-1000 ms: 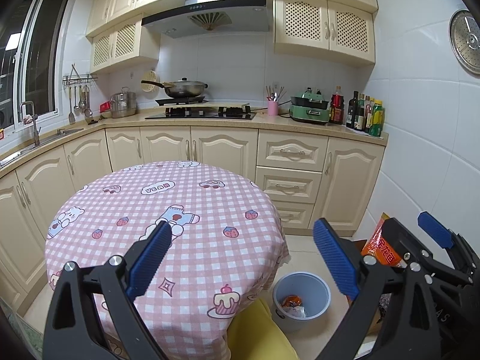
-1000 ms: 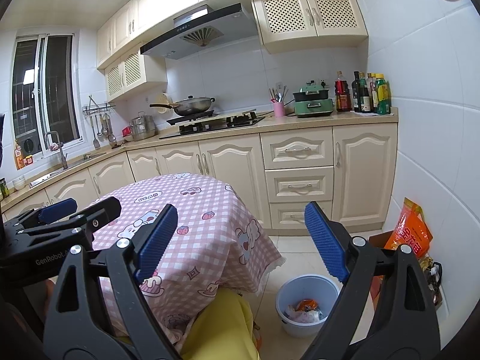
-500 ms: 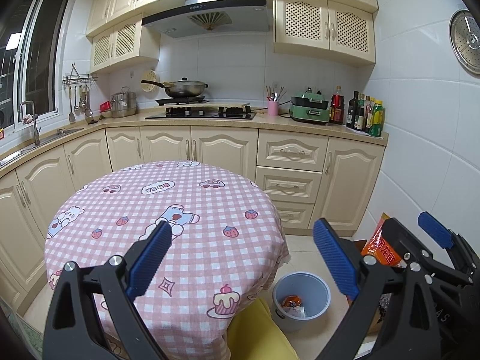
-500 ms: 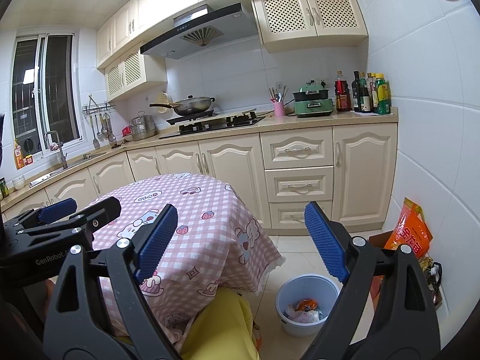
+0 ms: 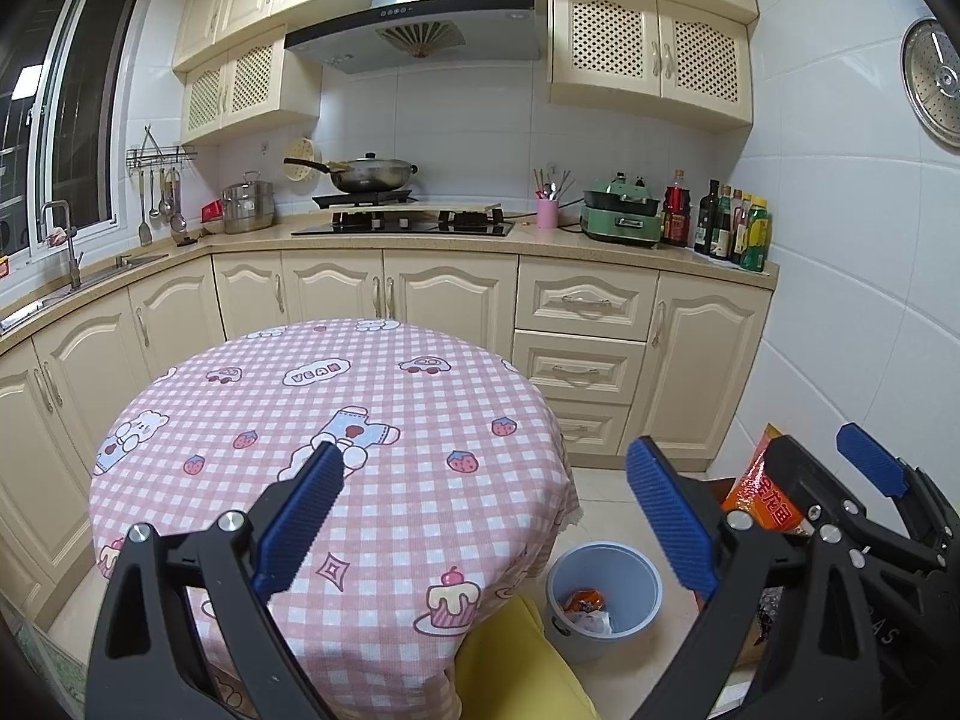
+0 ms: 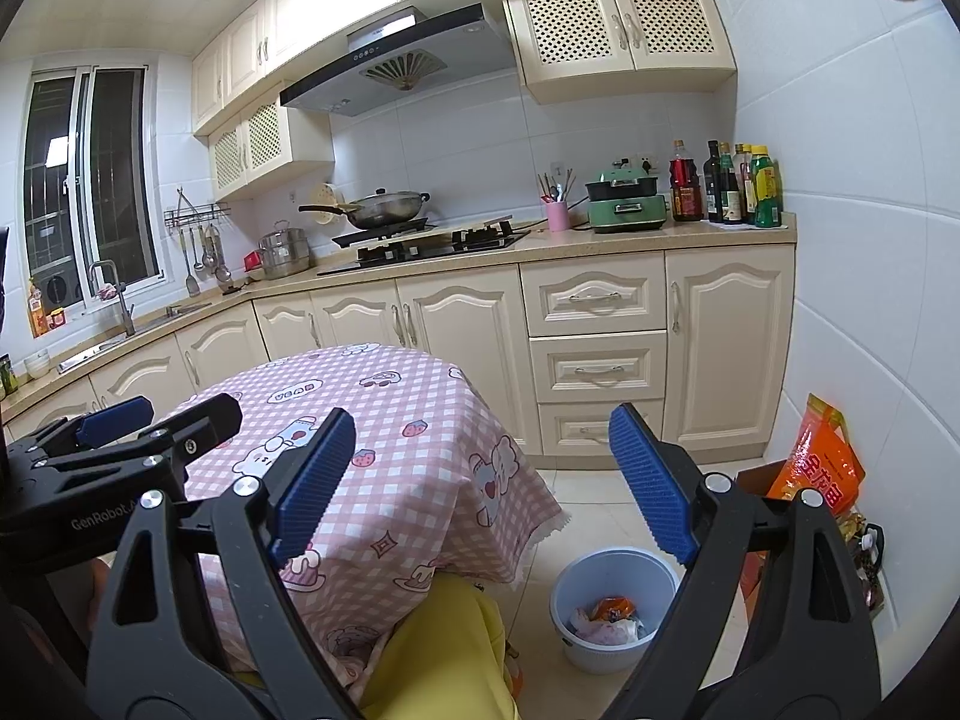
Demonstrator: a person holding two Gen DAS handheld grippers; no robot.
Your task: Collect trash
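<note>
Nothing changed over the last second: both views matched the earlier ones, no shift in either hand. Left tongs (image 5: 483, 519) stood spread wide, nothing between the blue pads. Right tongs (image 6: 480, 483) likewise released and empty.

My read: either the collecting was finished or the person was pausing to look for more. The table (image 5: 336, 384), round with a pink checked cloth, showed only its printed cartoons; no loose trash on it that I could see.

The trash (image 6: 606, 615) was already in the bin (image 6: 615, 564), a small pale-blue bucket on the floor tiles, near right of the table, just past the cloth's hanging edge. It looked like a few crumpled wrappers: an orange one on top, white and pinkish bits under it. The bin looked well short of full.

An orange bag (image 6: 819, 462) leaned on the wall at the far right, standing in what seemed a cardboard box; couldn't tell whether that counted as trash. Something yellow (image 6: 444, 648) sat low between the tongs, near the table; unclear what it was.
</note>
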